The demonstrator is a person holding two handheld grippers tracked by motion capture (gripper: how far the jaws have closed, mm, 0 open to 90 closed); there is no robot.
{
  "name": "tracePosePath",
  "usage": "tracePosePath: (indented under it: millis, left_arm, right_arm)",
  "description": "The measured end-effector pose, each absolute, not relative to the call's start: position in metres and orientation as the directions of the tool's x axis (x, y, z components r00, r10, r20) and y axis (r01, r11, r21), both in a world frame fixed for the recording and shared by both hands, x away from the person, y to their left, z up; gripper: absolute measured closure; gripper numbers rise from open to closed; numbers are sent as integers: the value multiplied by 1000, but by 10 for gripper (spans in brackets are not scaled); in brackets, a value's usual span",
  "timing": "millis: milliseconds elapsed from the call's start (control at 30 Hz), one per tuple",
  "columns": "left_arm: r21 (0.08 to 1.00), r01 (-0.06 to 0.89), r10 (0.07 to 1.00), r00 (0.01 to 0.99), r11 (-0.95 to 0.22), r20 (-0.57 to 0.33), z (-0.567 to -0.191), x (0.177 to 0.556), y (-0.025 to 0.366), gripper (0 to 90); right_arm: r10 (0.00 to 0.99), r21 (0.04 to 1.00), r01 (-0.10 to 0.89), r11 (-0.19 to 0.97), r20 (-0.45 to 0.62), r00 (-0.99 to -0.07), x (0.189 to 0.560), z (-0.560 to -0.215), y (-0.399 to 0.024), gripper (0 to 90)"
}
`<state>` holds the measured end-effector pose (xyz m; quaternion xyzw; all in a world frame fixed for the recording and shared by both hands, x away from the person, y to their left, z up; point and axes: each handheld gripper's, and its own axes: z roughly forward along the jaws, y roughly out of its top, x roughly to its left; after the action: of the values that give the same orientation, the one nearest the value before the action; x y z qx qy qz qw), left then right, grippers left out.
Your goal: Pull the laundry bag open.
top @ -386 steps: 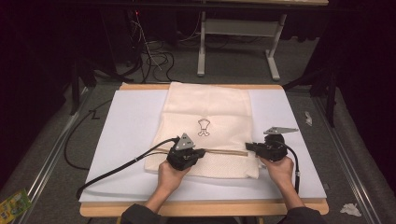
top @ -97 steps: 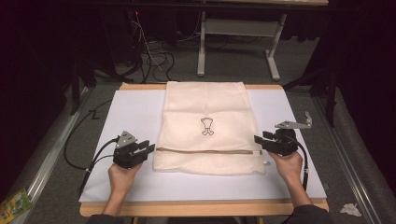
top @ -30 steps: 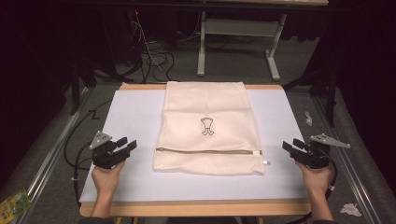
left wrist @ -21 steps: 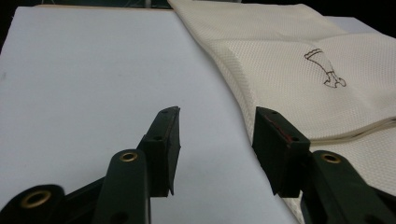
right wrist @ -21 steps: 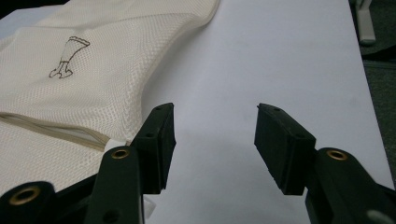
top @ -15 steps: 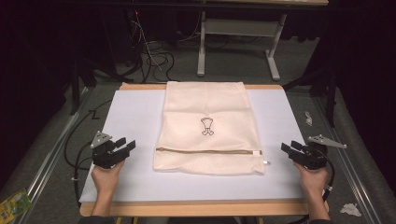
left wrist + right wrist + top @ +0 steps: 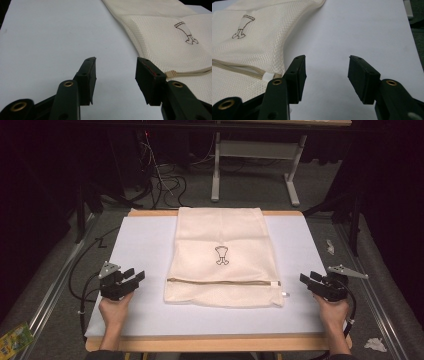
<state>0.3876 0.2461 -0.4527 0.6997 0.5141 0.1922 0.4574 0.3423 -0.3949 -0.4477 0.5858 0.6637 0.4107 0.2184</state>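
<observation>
A cream mesh bag [image 7: 222, 255] with a small dark emblem lies flat in the middle of the white mat [image 7: 140, 235], its zipper [image 7: 222, 281] running across near the front edge. My left gripper [image 7: 134, 274] rests on the mat left of the bag, open and empty. In the left gripper view the jaws [image 7: 116, 61] stand apart over bare mat, the bag [image 7: 175, 32] and its zipper end [image 7: 171, 73] to their right. My right gripper [image 7: 308, 276] sits right of the bag, open; its jaws [image 7: 327, 58] have just been closing a little with nothing between them, the bag [image 7: 244, 50] to their left.
The mat covers a wooden table [image 7: 215, 343]. Black cables [image 7: 80, 290] trail off the left side. Desk legs [image 7: 216, 170] and wiring stand on the floor behind. Crumpled paper [image 7: 374, 344] lies on the floor at right, a green packet [image 7: 15, 340] at lower left.
Both grippers, first at the bag's zipper, have drawn outward to the mat's left and right sides. Over the last second they have hardly moved.
</observation>
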Motion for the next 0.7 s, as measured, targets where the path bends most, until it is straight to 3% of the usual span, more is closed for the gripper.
tracePosePath:
  millis: [700]
  left_arm:
    - [825, 560, 908, 382, -78, -174, -465, 399, 237, 502]
  right_arm:
    - [954, 796, 605, -9, 188, -234, 355, -457, -386, 509]
